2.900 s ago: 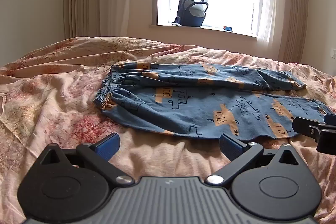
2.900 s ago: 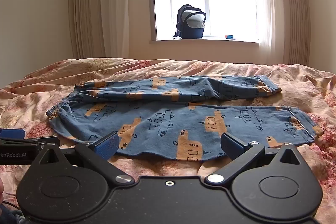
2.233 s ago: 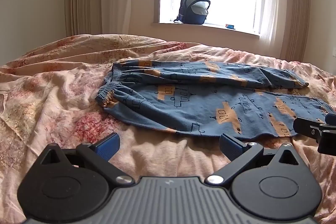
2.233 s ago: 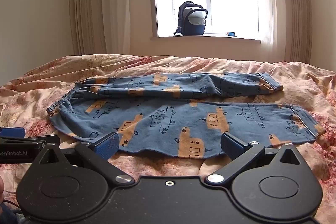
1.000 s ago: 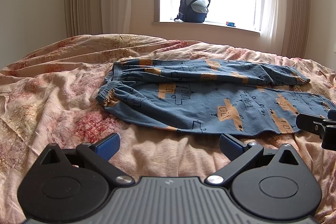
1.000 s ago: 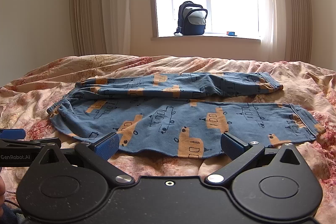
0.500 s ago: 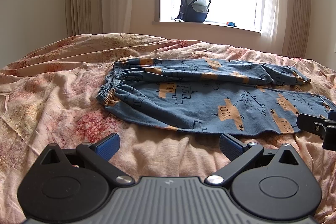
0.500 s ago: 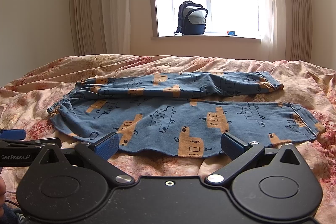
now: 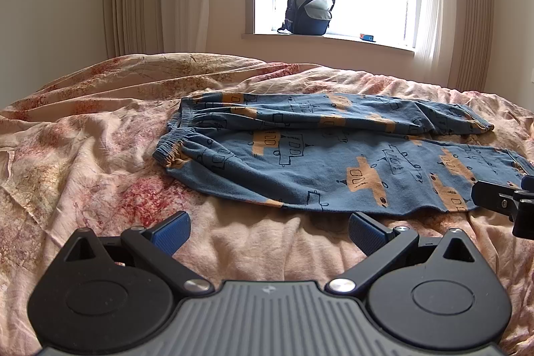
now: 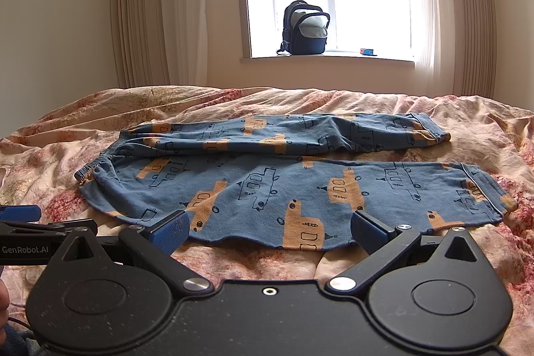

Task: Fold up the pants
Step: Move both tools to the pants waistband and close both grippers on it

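Blue pants (image 9: 327, 152) (image 10: 287, 179) with orange vehicle prints lie spread flat on the bed, waistband at the left, both leg cuffs at the right. My left gripper (image 9: 267, 231) hovers open over the bedspread, just short of the pants' near edge below the waist end. Open too, my right gripper (image 10: 270, 231) sits at the near edge of the front leg, its blue pads (image 10: 170, 231) level with the hem line. Nothing is held by either. Each gripper's tip shows at the side edge of the other's view.
The bed is covered by a wrinkled pink floral bedspread (image 9: 83, 155). A dark backpack (image 9: 308, 10) and a small blue item (image 9: 368, 37) sit on the windowsill behind the bed. Curtains (image 10: 147, 5) hang at both sides of the window.
Both views have barely shifted; the grippers stay open at the near edge and the pants lie as before.
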Demonstrator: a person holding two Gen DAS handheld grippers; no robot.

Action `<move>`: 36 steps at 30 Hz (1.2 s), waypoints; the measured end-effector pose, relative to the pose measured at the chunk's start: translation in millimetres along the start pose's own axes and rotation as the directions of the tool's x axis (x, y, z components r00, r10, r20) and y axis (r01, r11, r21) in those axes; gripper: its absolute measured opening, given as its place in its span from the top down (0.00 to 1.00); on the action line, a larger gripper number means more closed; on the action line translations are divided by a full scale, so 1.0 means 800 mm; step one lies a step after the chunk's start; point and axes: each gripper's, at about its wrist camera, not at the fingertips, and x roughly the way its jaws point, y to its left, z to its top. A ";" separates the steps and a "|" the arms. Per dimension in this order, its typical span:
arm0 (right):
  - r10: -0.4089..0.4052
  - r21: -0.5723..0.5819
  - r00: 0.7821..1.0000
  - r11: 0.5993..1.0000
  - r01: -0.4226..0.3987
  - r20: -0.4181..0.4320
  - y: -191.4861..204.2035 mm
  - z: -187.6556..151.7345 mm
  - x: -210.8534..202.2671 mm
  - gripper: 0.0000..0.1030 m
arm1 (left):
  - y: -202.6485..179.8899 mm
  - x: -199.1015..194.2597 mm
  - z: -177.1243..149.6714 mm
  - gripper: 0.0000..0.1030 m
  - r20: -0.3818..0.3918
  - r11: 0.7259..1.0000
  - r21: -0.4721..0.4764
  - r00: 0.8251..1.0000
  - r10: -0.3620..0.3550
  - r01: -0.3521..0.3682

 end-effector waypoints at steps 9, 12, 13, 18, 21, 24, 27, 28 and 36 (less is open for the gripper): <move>0.002 0.001 1.000 1.000 -0.002 -0.005 0.001 -0.003 0.000 0.00 | 0.002 0.001 -0.001 0.00 -0.006 1.000 -0.004 1.000 -0.004 0.004; 0.006 -0.011 1.000 1.000 -0.006 -0.006 0.001 -0.001 0.004 0.00 | 0.008 0.009 0.005 0.00 -0.040 0.999 -0.033 0.999 -0.032 0.031; 0.011 -0.017 1.000 1.000 -0.011 -0.007 -0.001 0.004 0.008 0.00 | 0.012 0.015 0.010 0.00 -0.057 0.998 -0.049 0.997 -0.049 0.047; 0.070 -0.036 0.997 0.997 -0.070 -0.017 -0.017 0.050 0.044 0.00 | 0.038 0.047 0.056 0.00 -0.093 0.989 -0.124 0.992 -0.087 0.076; 0.115 -0.110 0.992 0.986 -0.121 -0.057 -0.025 0.100 0.074 0.00 | 0.057 0.078 0.104 0.00 -0.133 0.989 -0.096 0.983 -0.124 0.111; 0.134 -0.280 0.982 0.945 -0.166 -0.130 -0.025 0.171 0.102 0.00 | 0.074 0.115 0.155 0.00 -0.164 0.992 -0.074 0.980 -0.113 0.102; 0.160 -0.393 0.962 0.888 -0.238 -0.220 -0.019 0.243 0.137 0.00 | 0.083 0.162 0.200 0.00 -0.163 0.998 -0.035 0.985 -0.050 0.045; 0.181 -0.403 0.955 0.876 -0.265 -0.235 -0.018 0.264 0.152 0.00 | 0.084 0.182 0.215 0.00 -0.176 0.999 -0.022 0.983 -0.042 0.039; 0.328 -0.284 0.911 0.874 -0.394 -0.251 -0.050 0.301 0.321 0.00 | 0.084 0.329 0.274 0.00 -0.187 0.982 0.181 0.982 -0.027 0.061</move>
